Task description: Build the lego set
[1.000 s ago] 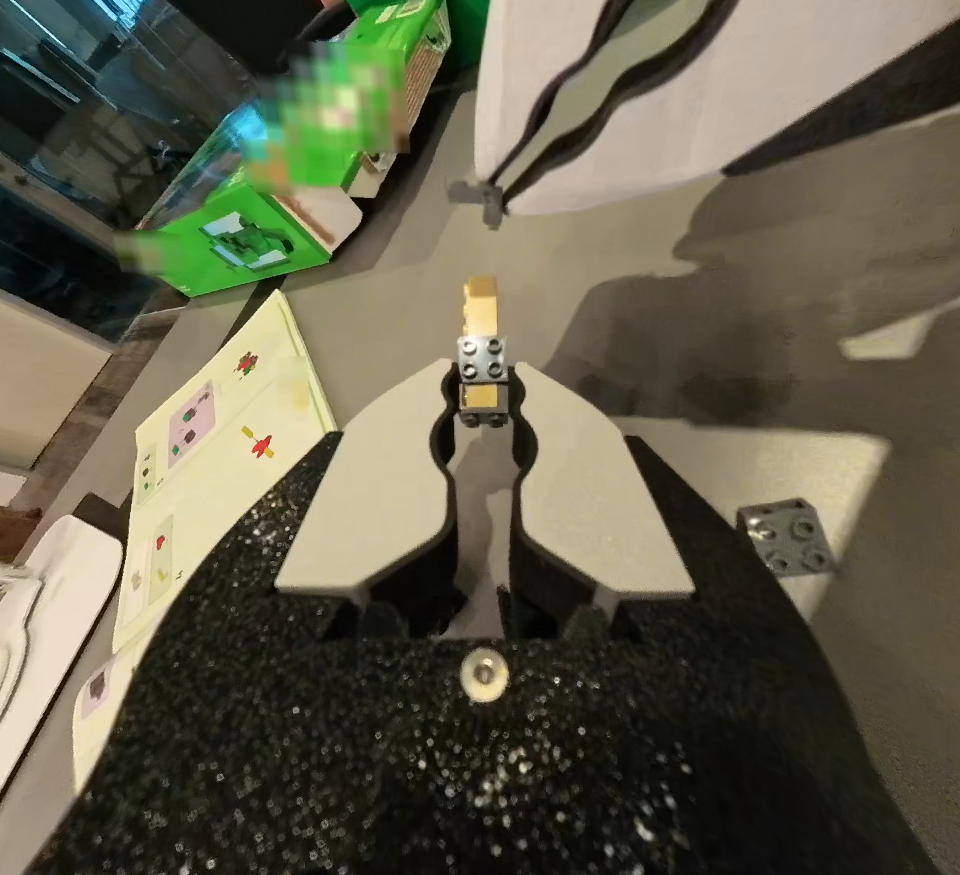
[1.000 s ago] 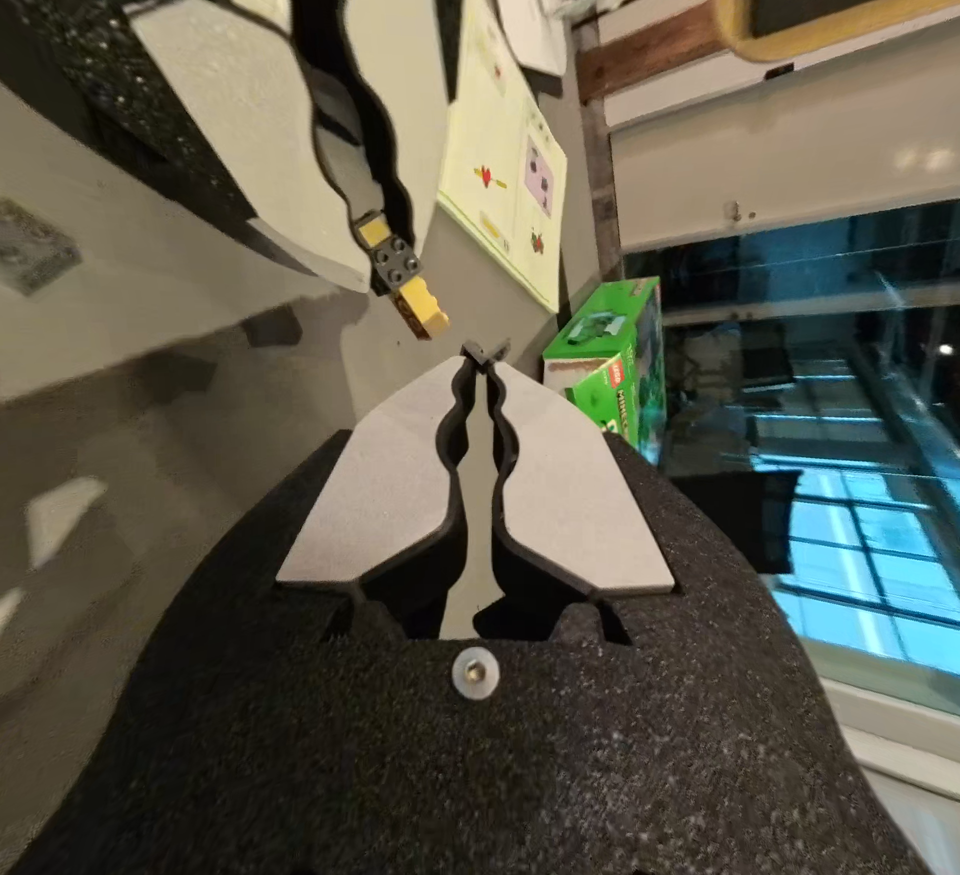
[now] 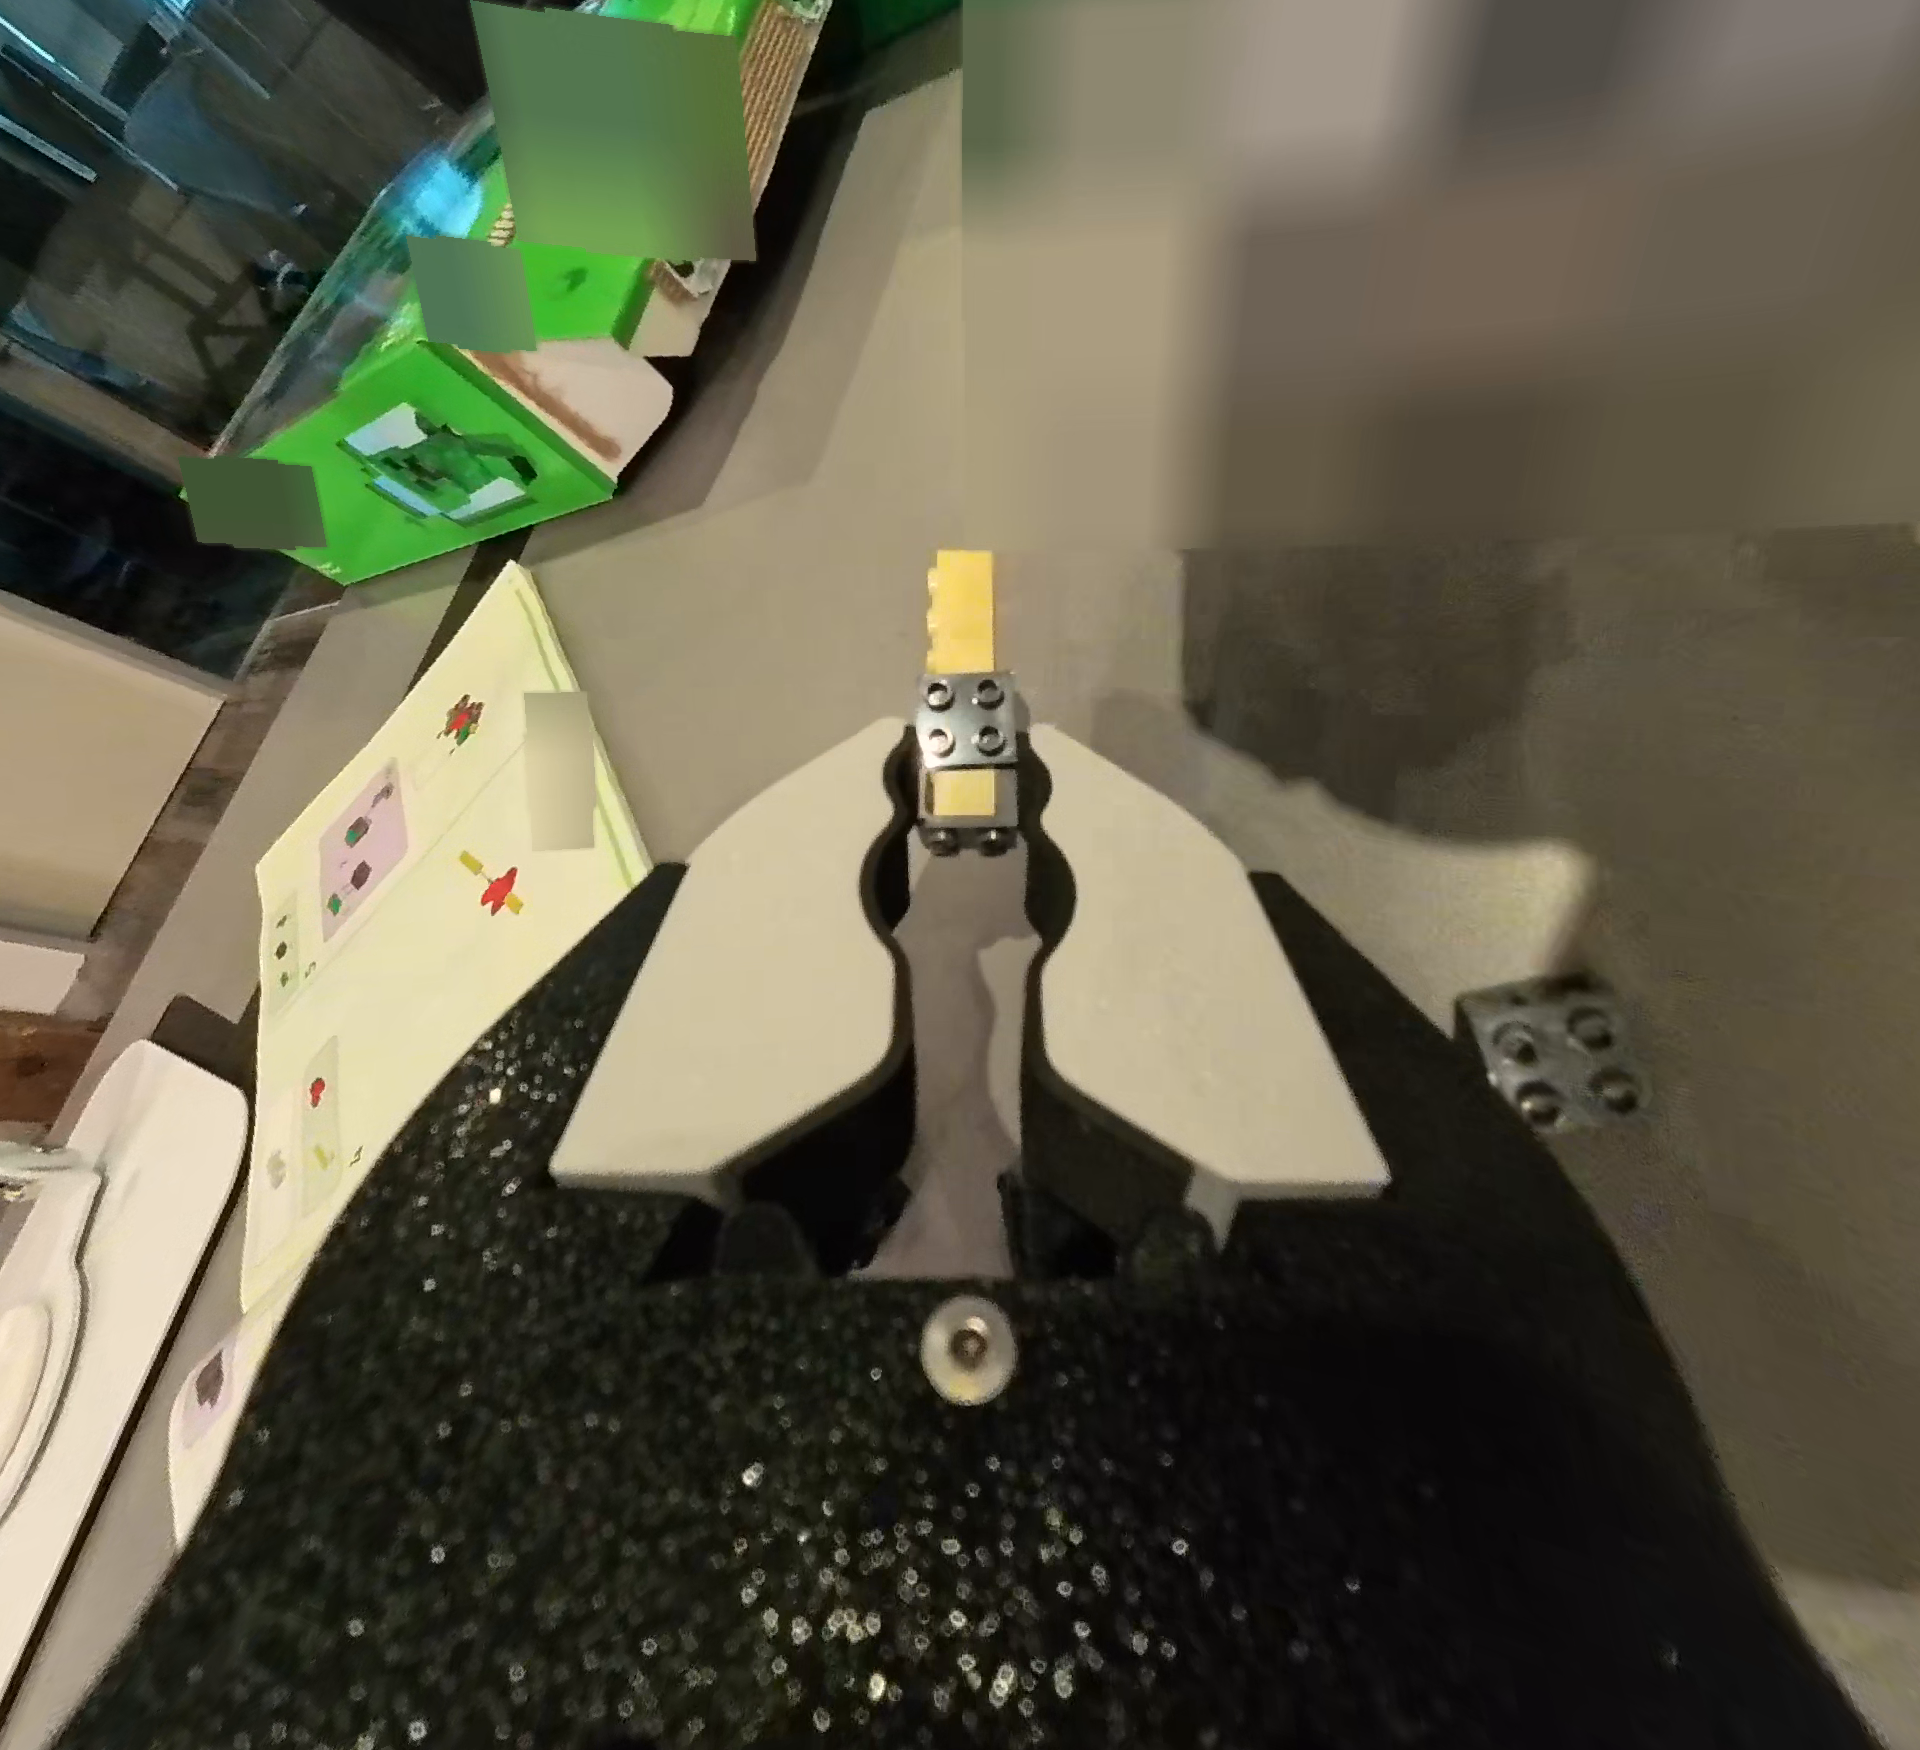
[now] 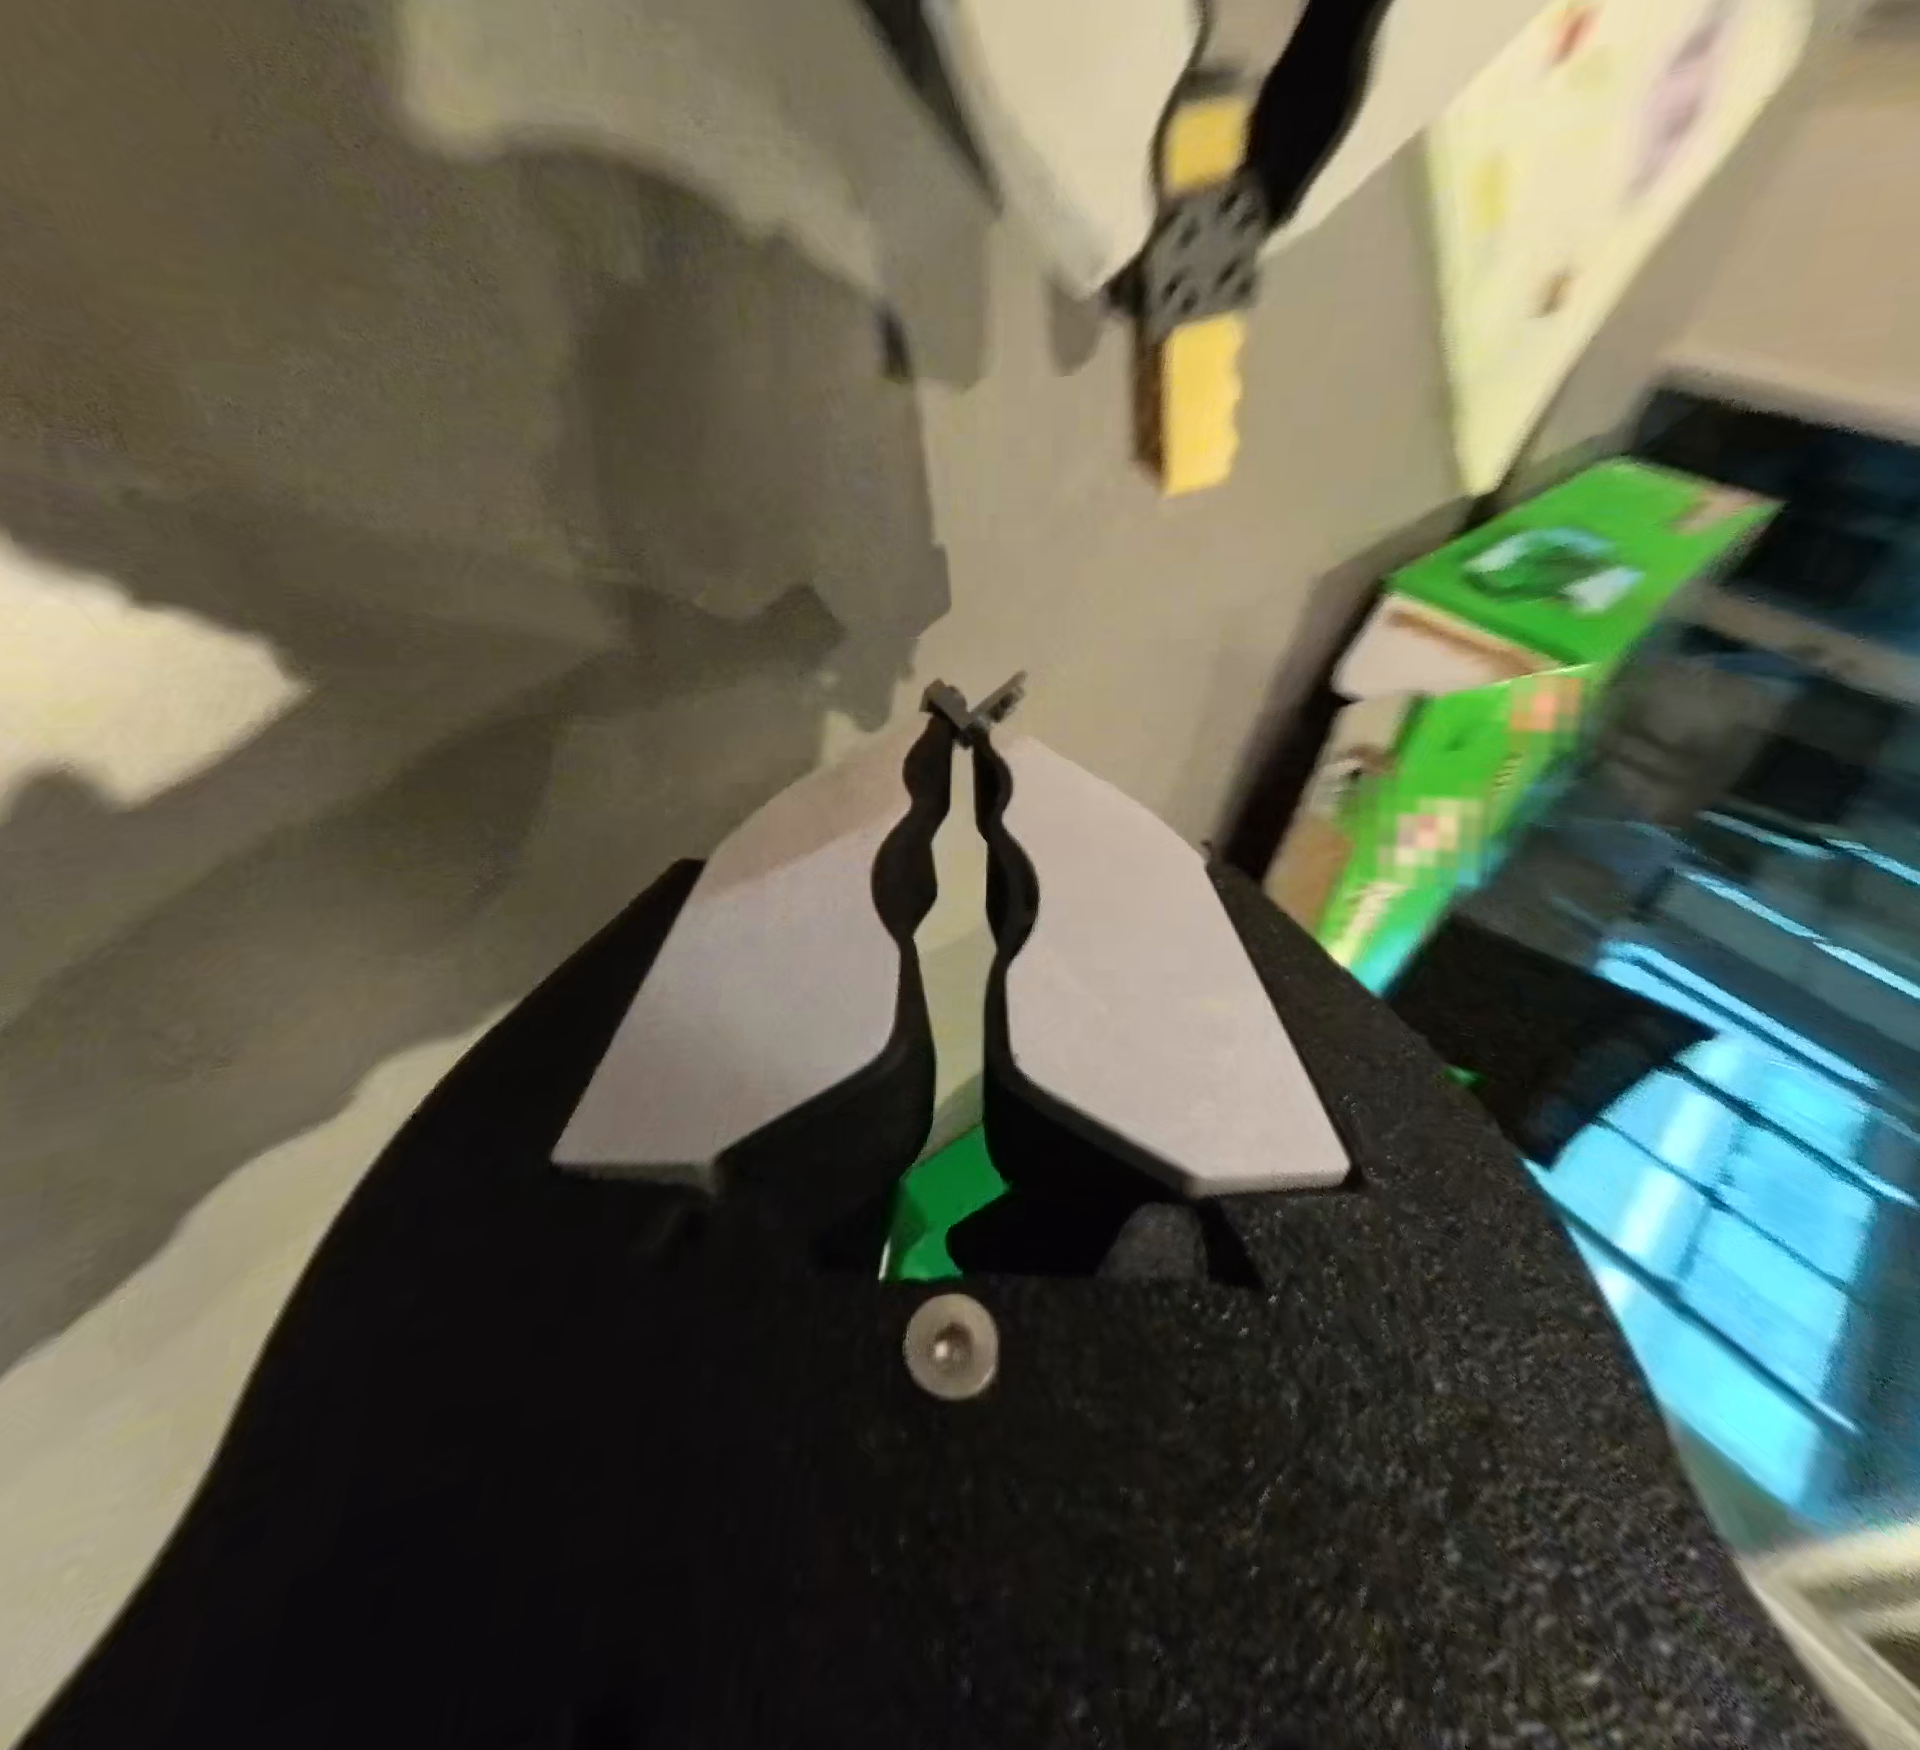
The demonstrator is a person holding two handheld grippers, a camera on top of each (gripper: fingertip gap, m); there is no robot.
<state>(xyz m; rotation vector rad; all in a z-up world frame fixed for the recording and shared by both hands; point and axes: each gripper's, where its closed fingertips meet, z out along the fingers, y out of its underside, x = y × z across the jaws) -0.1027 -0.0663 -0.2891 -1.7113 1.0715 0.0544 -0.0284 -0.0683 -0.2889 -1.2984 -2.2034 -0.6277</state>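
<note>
My left gripper (image 3: pixel 968 791) is closed down on one small assembly (image 3: pixel 967 744): a single dark grey two-by-two block threaded on one yellow bar, which sticks out past my fingertips above the grey table (image 3: pixel 831 453). My right gripper (image 4: pixel 966 726) is pinched nearly together on one tiny dark grey piece (image 4: pixel 975 711); that view is smeared, so I cannot make out its shape. In the right wrist view the assembly hangs above and a little right of that piece, apart from it. One more dark grey studded block (image 3: pixel 1555 1056) lies loose on the table to my left gripper's right. One instruction sheet (image 3: pixel 416 869) lies to the left, and beyond it I count two green boxes (image 3: pixel 436 474).
</note>
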